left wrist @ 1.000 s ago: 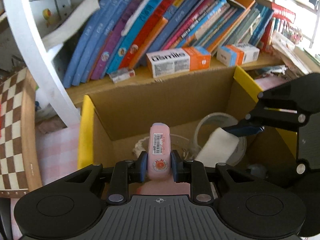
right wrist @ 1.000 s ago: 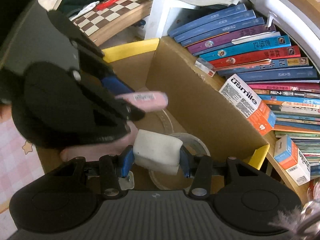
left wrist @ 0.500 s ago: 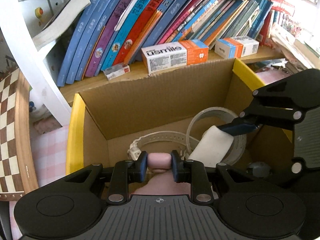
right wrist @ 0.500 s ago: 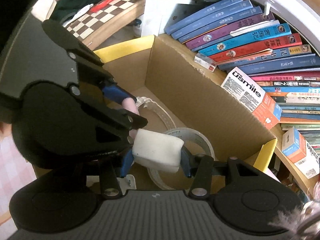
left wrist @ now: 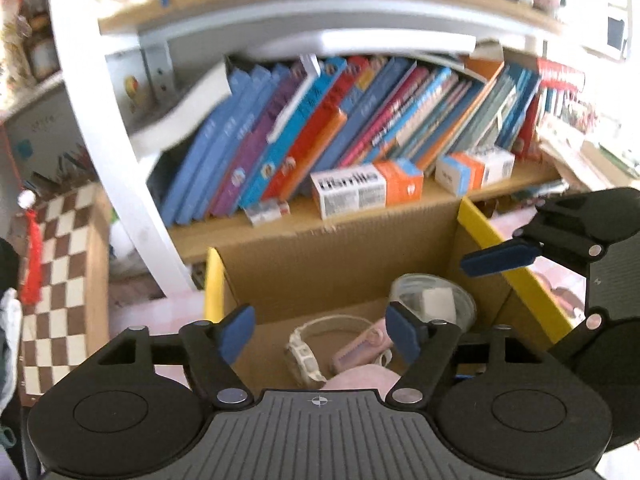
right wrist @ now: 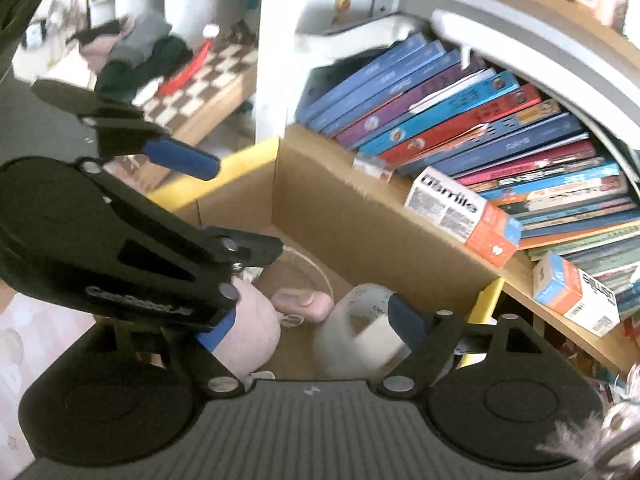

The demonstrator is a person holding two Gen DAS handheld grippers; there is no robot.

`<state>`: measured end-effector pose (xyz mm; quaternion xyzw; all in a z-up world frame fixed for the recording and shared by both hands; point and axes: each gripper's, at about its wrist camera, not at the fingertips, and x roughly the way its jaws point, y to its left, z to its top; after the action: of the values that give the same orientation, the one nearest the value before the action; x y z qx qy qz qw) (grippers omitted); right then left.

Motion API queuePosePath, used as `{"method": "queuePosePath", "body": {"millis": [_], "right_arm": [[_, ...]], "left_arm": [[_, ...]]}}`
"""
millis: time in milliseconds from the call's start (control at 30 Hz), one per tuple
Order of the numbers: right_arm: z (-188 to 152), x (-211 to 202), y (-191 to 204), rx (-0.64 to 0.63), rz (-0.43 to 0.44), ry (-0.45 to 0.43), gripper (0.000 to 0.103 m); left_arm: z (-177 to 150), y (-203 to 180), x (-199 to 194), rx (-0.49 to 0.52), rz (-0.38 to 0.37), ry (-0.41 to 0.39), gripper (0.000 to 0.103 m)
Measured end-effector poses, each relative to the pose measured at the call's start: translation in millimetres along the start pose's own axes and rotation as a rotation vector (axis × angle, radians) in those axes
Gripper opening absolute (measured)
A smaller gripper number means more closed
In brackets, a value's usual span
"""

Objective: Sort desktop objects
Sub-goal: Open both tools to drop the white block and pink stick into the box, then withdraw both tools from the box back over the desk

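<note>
A cardboard box (left wrist: pixel 320 264) with yellow flaps stands below the bookshelf; it also shows in the right wrist view (right wrist: pixel 360 224). Inside lie a pink eraser (left wrist: pixel 362 346), a white watch (left wrist: pixel 306 354) and a clear tape roll (left wrist: pixel 434 300) with a white block (left wrist: pixel 438 301) in its middle. My left gripper (left wrist: pixel 320 330) is open and empty above the box. My right gripper (right wrist: pixel 312 320) is open and empty over the box; the white block and tape roll (right wrist: pixel 360 332) lie blurred below it. The pink eraser (right wrist: pixel 302 304) lies on the box floor.
A shelf of slanted books (left wrist: pixel 340 132) stands right behind the box, with a white-and-orange carton (left wrist: pixel 366 190) and a smaller carton (left wrist: pixel 474 170) on its ledge. A chessboard (left wrist: pixel 60 280) lies at the left. A white shelf post (left wrist: pixel 112 140) rises beside the box.
Both grippers have opened and risen. The pink eraser dropped from the left one and the white block from the right one; both now lie in the box.
</note>
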<state>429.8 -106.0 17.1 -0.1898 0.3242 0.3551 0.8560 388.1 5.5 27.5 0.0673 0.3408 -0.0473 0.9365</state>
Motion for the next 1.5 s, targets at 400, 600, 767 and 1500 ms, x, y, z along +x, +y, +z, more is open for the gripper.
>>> {"method": "queuePosePath", "body": {"millis": [400,600,767,1500], "right_arm": [[-10.9,-63.1,17.1,0.101,-0.080,-0.135,0.091],[-23.0,-97.6,42.4,0.114,-0.115,-0.195,0.092],[-40.9,-122.6,66.0,0.136,-0.131,-0.203,0.097],[-154.0,-213.1,157.9,0.317,-0.305,-0.197,0.099]], "left_arm": [[-16.9,0.4,-74.3,-0.039,0.019,-0.172,0.087],[-32.0,-1.9,-113.9,-0.032,0.028,-0.229,0.092],[-53.2,-3.5,-145.5,-0.020,0.034,-0.248,0.094],[-176.3,-13.2,-239.6,-0.059,0.079,-0.163,0.098]]}}
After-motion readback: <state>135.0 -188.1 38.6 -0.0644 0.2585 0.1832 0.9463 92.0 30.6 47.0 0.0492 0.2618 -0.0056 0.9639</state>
